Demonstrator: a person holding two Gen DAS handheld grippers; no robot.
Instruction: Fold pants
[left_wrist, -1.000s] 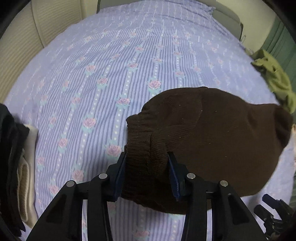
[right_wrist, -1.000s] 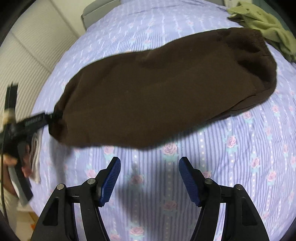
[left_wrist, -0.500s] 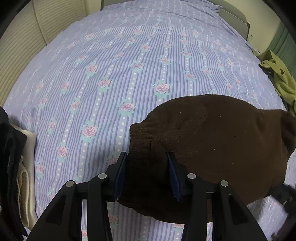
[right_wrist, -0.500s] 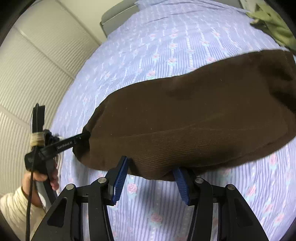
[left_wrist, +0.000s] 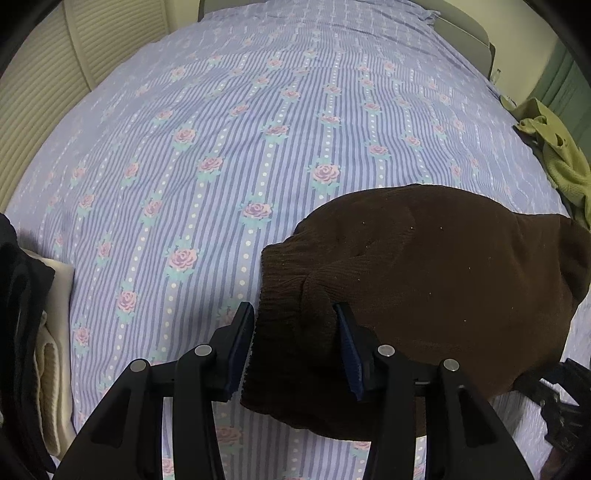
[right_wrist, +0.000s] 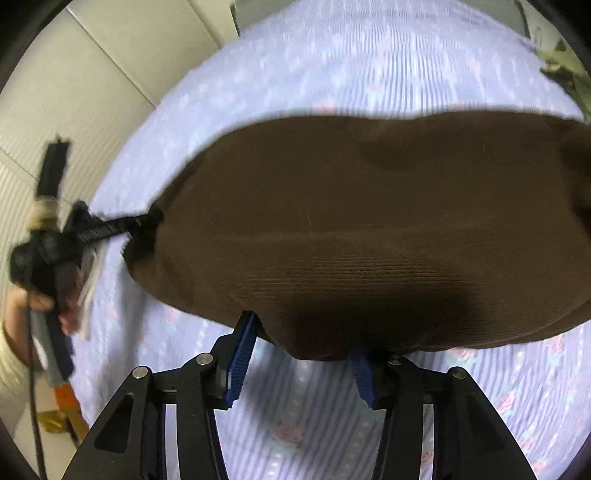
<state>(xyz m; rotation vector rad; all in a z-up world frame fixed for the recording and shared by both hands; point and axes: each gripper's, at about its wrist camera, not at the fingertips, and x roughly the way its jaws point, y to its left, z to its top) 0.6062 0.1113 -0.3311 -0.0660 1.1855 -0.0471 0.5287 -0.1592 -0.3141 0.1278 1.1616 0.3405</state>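
L tongs (left_wrist: 297, 336) pinch the ribbed edge of the pants (left_wrist: 424, 280), cloth bunched between the blue pads. To do the fold well, I judge both ends should travel together w/ the edge kept taut, so the cloth does not sag in the middle. Pants lie ahead and to the right of the L tongs, on the bed (left_wrist: 221, 129). R tongs (right_wrist: 301, 354) are at the near edge of the pants (right_wrist: 369, 221), cloth between the pads, but I cannot tell if they press yet; view is blurred. L tongs point forward, about level; R tongs sit low under the hem. Green cloth (left_wrist: 554, 155) is far right.
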